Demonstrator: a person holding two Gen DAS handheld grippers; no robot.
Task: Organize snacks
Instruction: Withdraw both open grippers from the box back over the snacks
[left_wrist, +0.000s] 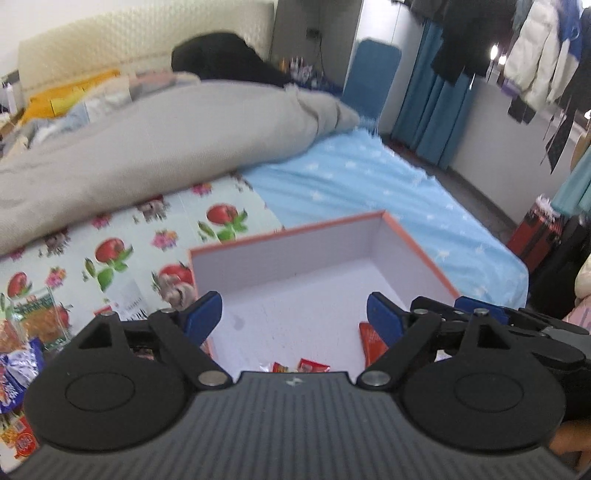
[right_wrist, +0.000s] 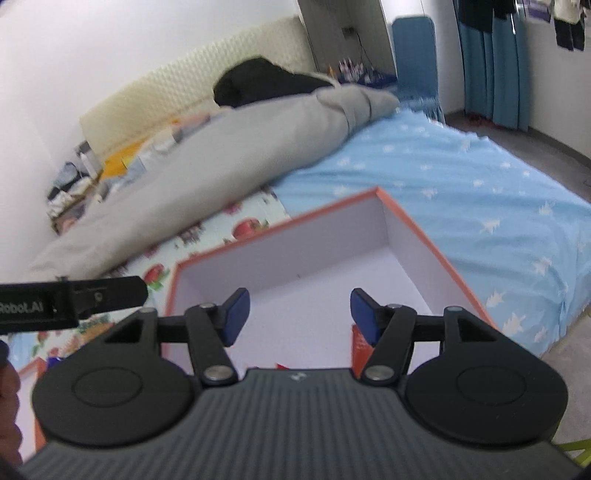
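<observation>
An open box (left_wrist: 288, 258) with an orange rim and white inside lies on the bed. My left gripper (left_wrist: 295, 319) hovers open over its near end, nothing between the blue pads. Red snack packets (left_wrist: 371, 341) lie at the box's near edge, partly hidden by the gripper body. More packets, one green (left_wrist: 37, 317) and one blue and white (left_wrist: 18, 373), sit on the fruit-print cloth to the left. My right gripper (right_wrist: 300, 315) is also open and empty above the same box (right_wrist: 280, 258), a red packet (right_wrist: 357, 347) showing by its right finger.
A grey duvet (left_wrist: 166, 140) is heaped across the bed behind the box. Blue star-print sheet (left_wrist: 369, 184) stretches to the right. The fruit-print cloth (left_wrist: 122, 236) lies left of the box. A red case (left_wrist: 535, 232) stands on the floor, with clothes hanging above.
</observation>
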